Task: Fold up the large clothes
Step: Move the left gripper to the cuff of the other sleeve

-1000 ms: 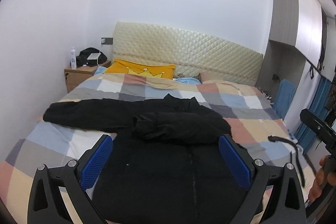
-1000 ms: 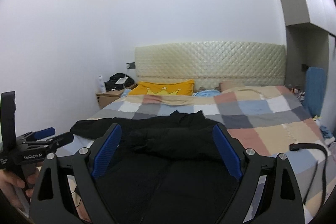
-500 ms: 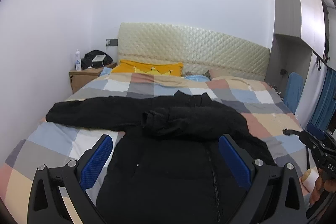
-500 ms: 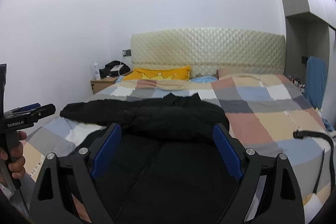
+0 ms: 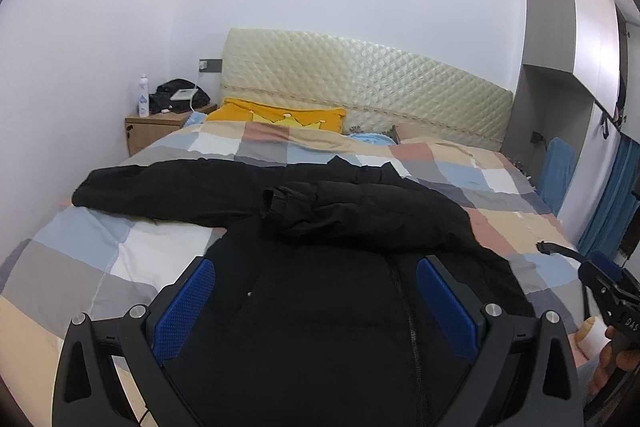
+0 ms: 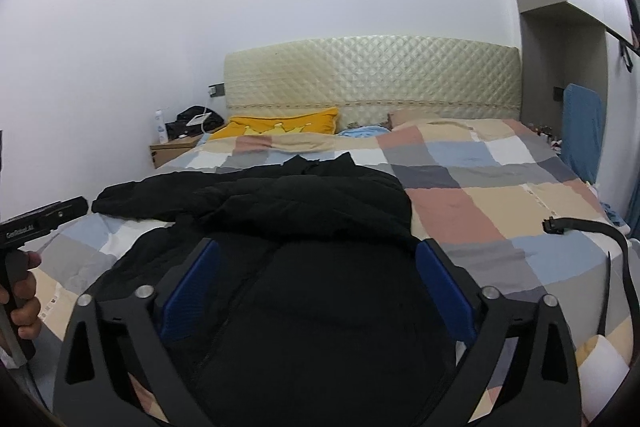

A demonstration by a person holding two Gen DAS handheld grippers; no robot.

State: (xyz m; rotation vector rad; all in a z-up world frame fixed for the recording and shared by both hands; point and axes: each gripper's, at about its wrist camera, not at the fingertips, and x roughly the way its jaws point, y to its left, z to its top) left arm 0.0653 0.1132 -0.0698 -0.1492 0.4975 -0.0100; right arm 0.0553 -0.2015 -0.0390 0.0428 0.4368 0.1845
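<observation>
Black jacket (image 5: 332, 291) lies front-up on the bed (image 5: 500, 203), zipper running toward the camera, collar toward the headboard (image 5: 360, 83). Its sleeve on the right side is already folded across the chest; the other sleeve (image 5: 160, 191) lies stretched out flat toward the nightstand (image 5: 160, 131).

Left tool (image 5: 316, 303) hovers over the lower body of the jacket, jaws spread wide, nothing between them. Right tool (image 6: 320, 287) same: wide open, empty, above the hem area.

Step in hand, as I read it: fold in the outstretched sleeve.
- Left tool takes it near the cuff, pinching all fabric layers.
- Lift just enough to clear, carry across, lay over the folded sleeve.
- Right tool pins the shoulder seam so the body doesn't drag.
- Padded fabric looks bulky, so press flat after release.

Hem is mostly hidden behind the tools; it probably hangs at the bed edge, can't confirm. Black strap (image 6: 592, 231) lies well apart on the right; leave it.
</observation>
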